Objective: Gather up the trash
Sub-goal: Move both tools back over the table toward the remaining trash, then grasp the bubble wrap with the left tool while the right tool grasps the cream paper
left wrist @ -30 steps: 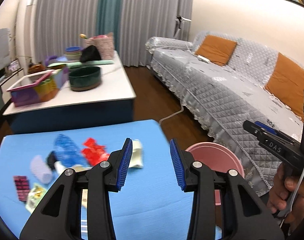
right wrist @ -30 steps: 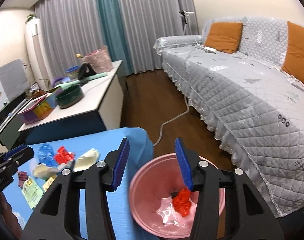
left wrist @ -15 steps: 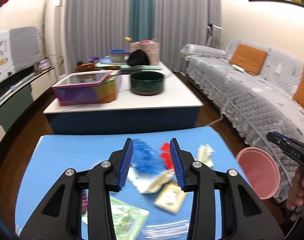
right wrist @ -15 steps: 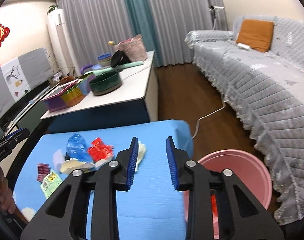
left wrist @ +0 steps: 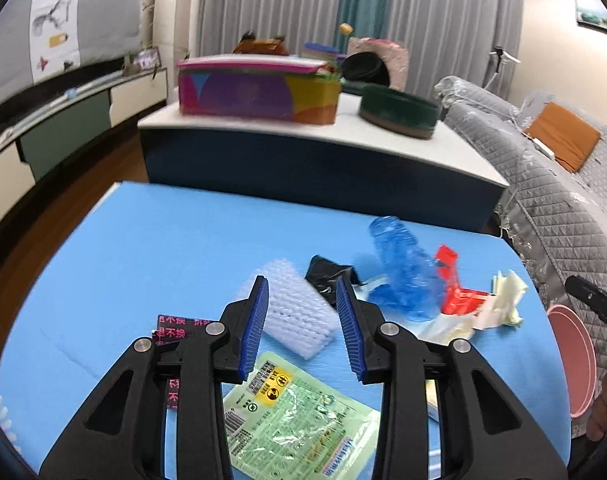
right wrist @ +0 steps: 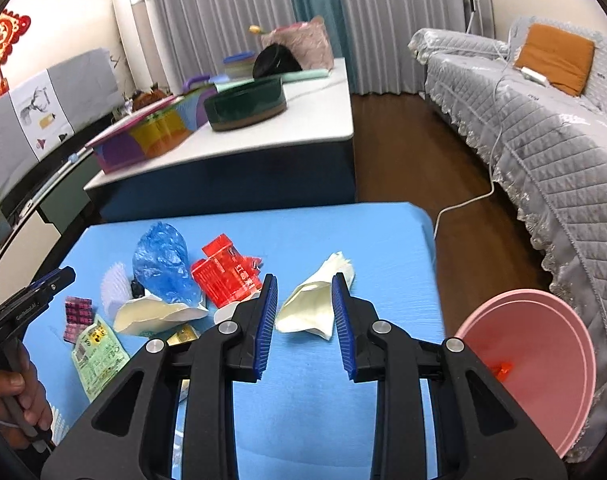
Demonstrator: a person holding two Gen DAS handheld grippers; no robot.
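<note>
- My left gripper (left wrist: 302, 326) hangs over the white foam net (left wrist: 299, 312), jaws a bit apart, holding nothing.
- My right gripper (right wrist: 304, 320) is part open over the cream paper (right wrist: 309, 312), empty.
- The pink bin (right wrist: 543, 360) sits beside the blue table (right wrist: 323, 232).

Left hand-held gripper (left wrist: 302, 328): black plastic frame, two arms with triangular cut-outs.
Right hand-held gripper (right wrist: 304, 322): same black frame.
Pads (left wrist: 255, 330): blue, ribbed.
Screws (left wrist: 213, 328): silver, round, two per arm.
Marking: white lettering on the black body.
</note>
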